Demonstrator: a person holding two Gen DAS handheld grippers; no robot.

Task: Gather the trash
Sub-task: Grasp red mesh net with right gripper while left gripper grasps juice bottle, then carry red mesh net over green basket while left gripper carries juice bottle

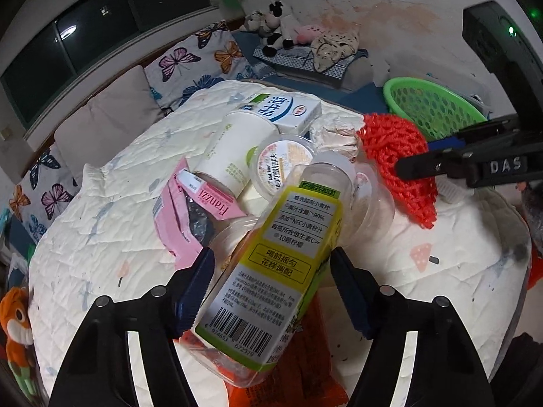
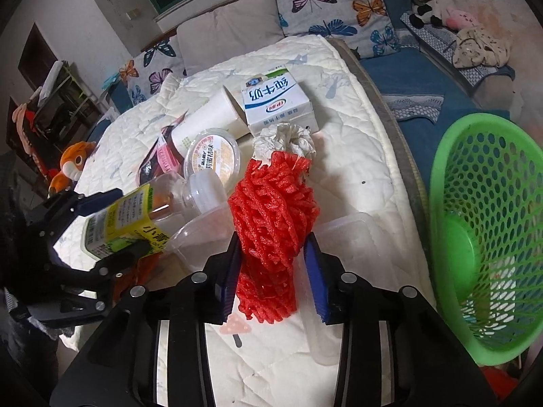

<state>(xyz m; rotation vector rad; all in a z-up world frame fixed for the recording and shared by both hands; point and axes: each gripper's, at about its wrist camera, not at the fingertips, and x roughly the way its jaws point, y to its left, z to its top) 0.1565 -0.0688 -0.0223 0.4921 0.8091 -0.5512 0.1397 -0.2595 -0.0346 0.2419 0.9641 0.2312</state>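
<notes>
Several trash items (image 1: 271, 156) litter quilted bed (image 2: 356, 108) near cushions (image 2: 227, 30).

Surface: white quilted bed cover (image 2: 356, 156)
On it: milk carton (image 2: 276, 103), paper cup (image 2: 210, 115), crumpled tissue (image 2: 288, 140), pink wrapper (image 1: 190, 217), orange wrapper (image 1: 305, 366)

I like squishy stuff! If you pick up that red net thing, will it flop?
Probably. The red foam net already looks bunched and squeezed between the right hand-held gripper pads, so it seems soft. Its open mesh suggests it's very light and unlikely to roll.
</notes>
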